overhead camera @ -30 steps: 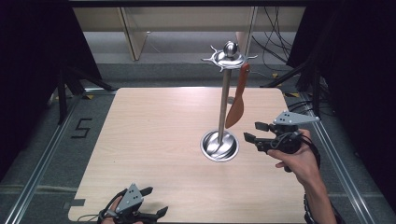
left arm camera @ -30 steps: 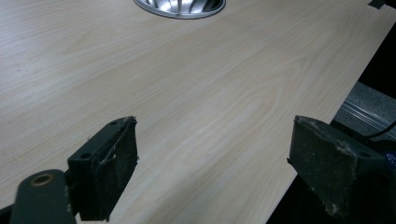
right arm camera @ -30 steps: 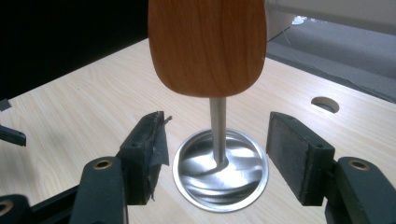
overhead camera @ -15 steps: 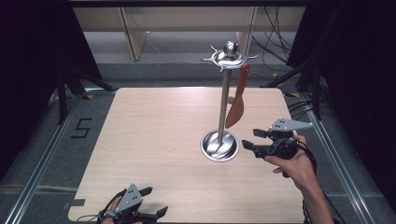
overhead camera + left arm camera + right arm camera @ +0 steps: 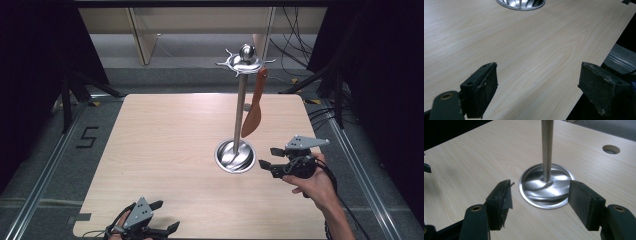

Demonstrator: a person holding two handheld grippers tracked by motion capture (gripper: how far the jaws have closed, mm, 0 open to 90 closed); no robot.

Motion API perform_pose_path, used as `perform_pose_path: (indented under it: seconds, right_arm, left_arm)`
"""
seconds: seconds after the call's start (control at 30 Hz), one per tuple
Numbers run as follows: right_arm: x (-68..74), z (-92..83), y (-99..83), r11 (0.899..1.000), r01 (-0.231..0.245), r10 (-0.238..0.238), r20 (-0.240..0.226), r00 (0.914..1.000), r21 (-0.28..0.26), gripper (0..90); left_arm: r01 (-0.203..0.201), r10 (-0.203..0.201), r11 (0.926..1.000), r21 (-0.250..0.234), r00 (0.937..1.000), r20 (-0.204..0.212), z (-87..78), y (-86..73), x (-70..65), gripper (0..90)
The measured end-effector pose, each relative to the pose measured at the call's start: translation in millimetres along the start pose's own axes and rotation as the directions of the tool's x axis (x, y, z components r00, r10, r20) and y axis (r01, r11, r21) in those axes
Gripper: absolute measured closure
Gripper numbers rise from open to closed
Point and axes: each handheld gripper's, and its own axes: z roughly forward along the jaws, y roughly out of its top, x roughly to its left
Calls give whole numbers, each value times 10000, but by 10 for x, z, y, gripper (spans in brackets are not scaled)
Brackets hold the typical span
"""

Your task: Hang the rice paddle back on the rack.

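A metal stand rises from a round base (image 5: 234,156) on the wooden table (image 5: 170,140), with a pole (image 5: 240,110) and a crown of hooks (image 5: 245,61) on top. An orange-brown spatula (image 5: 252,114) hangs from one hook. My right gripper (image 5: 267,157) hovers just right of the base, pointing at it. It is open, its jaws have just been opening a little, and nothing is between them. In the right gripper view the base (image 5: 546,186) and pole (image 5: 547,147) stand just beyond the gripper (image 5: 540,202). My left gripper (image 5: 165,216) rests open at the table's near edge.
A round cable hole (image 5: 611,149) sits in the table behind the stand. In the left gripper view the open gripper (image 5: 537,85) looks over bare wood toward the stand's base (image 5: 520,3), with the table's edge at the right. Dark curtains and cables surround the table.
My right gripper has sunk toward the table beside the stand's base. The left gripper has stayed put.
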Motion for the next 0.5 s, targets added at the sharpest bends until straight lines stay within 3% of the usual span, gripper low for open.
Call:
perform_pose_path:
  seconds: [0.03,0.1,0.2,0.23,0.33,0.37,0.4,0.43,0.5]
  right_arm:
    - [-4,1,-12,10000,42,-42,-5,10000,14,363]
    - [-2,-4,-33,10000,20,-20,-63,10000,77,362]
    - [12,8,-68,9996,-262,263,-173,9995,58,362]
    - [14,19,-89,9998,-168,168,-57,9998,137,362]
    - [24,47,-117,9997,-170,173,-180,9997,194,361]
    - [19,64,-137,9997,129,-128,-19,9999,200,360]
    - [19,64,-137,9997,129,-128,-19,9999,200,360]
    - [47,58,-145,9988,-190,195,-103,9998,449,360]
    - [60,68,-167,9987,-185,194,-184,9996,478,359]
  left_arm:
    - [-288,288,9996,-12,9996,23,-3,8,12,148]
    - [-343,343,9994,50,9994,34,-10,4,10,148]
    - [-110,110,9999,-59,9999,27,-13,-2,-6,148]
    - [-307,308,9995,-41,9995,51,-13,1,8,148]
    - [-175,175,9998,90,9998,-53,-16,-14,7,148]
    - [-110,110,9999,1,9999,-33,-18,-12,-1,148]
    - [-110,110,9999,1,9999,-33,-18,-12,-1,148]
    - [-120,120,9999,29,9999,-15,-21,-10,0,148]
    - [-113,113,9999,-16,9999,-37,-17,-13,-3,148]
